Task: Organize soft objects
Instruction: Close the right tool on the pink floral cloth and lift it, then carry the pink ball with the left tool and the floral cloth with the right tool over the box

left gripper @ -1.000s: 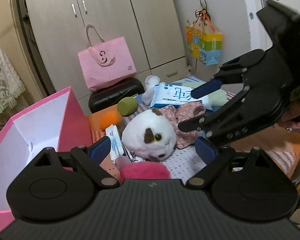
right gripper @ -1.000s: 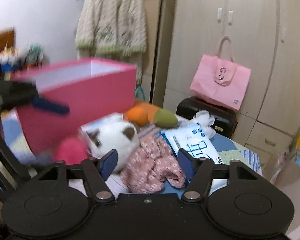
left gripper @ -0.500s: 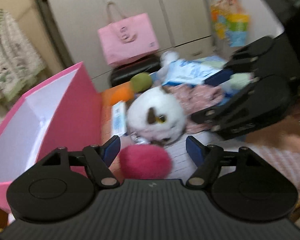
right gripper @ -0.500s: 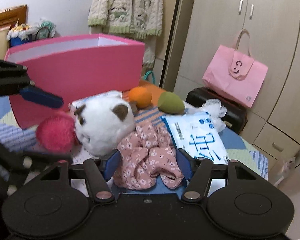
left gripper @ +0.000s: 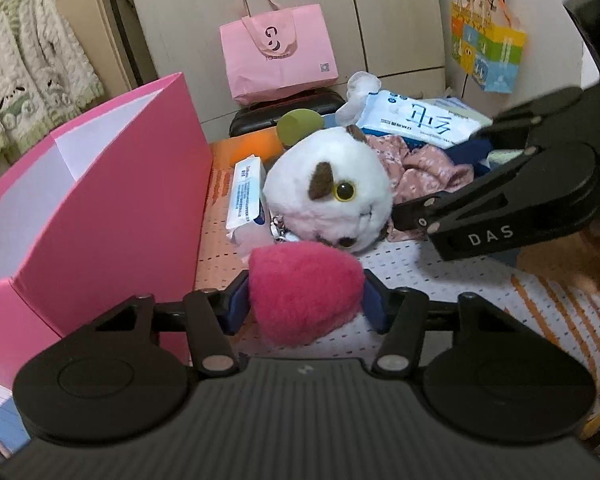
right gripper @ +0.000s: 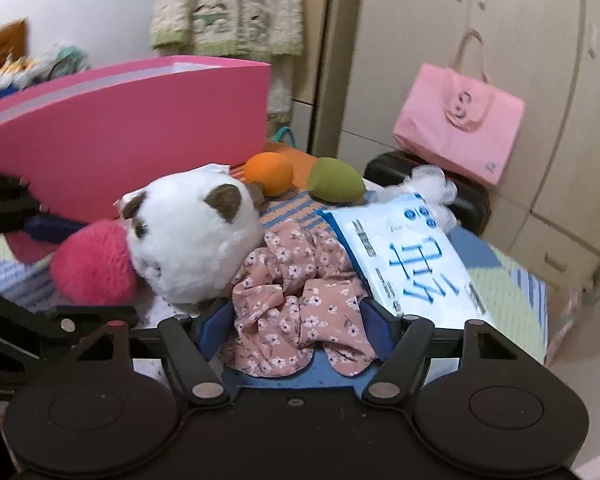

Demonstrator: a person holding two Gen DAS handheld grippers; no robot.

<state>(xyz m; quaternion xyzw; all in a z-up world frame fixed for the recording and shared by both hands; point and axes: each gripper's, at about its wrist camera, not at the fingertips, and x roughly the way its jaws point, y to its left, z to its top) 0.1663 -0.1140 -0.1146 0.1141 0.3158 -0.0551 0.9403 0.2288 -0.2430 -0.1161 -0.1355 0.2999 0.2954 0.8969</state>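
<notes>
The left gripper (left gripper: 304, 300) has closed since a moment ago: its blue pads, then spread wide of the fuzzy magenta pompom ball (left gripper: 302, 290), now press against both of its sides, so the ball appears gripped, though it still looks to rest low by the mat. The tall open pink cardboard box (left gripper: 100, 216) stands just to the left, the likely place for it, and a lift and carry over its rim should come next. The right gripper (right gripper: 298, 326) has come forward over the crumpled pink floral fabric scrunchie (right gripper: 296, 300); its fingers stand apart on either side of the cloth, not yet clamped. The round white plush cat head (left gripper: 332, 192) lies just beyond the ball, touching it.
</notes>
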